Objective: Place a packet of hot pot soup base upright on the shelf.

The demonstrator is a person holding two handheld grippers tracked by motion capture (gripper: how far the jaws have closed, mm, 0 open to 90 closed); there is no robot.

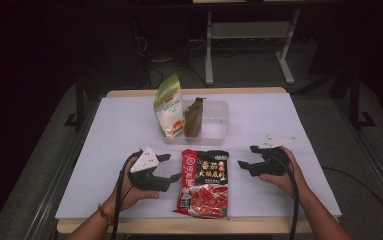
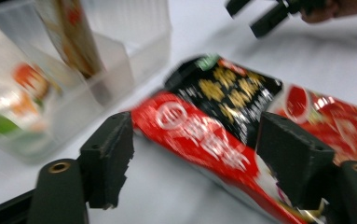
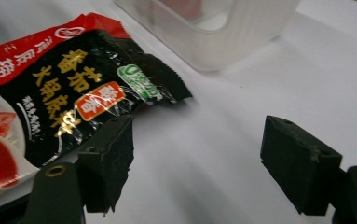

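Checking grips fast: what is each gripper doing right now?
Left gripper: open, holding nothing, at the flat red-and-black foil sauce packet.
Right gripper: open, holding nothing.

sauce packet [image 1: 205, 183] before bin [image 1: 218, 131] with 2 pouches [image 1: 169, 107]

- The red-and-black sauce packet [image 1: 204, 182] lies flat on the white table surface, in the lower middle of the high view, its long axis running up and down the frame.
- Its upper part is black with gold characters and a red strip down the left side; its lower part is red with a picture of food.
- The film is glossy and slightly crinkled, and the pack looks sealed.
- In the left gripper view the packet [image 2: 232, 121] runs diagonally from centre to lower right, blurred.
- In the right gripper view the packet [image 3: 59, 98] fills the left side, its black serrated end pointing toward the frame's middle.
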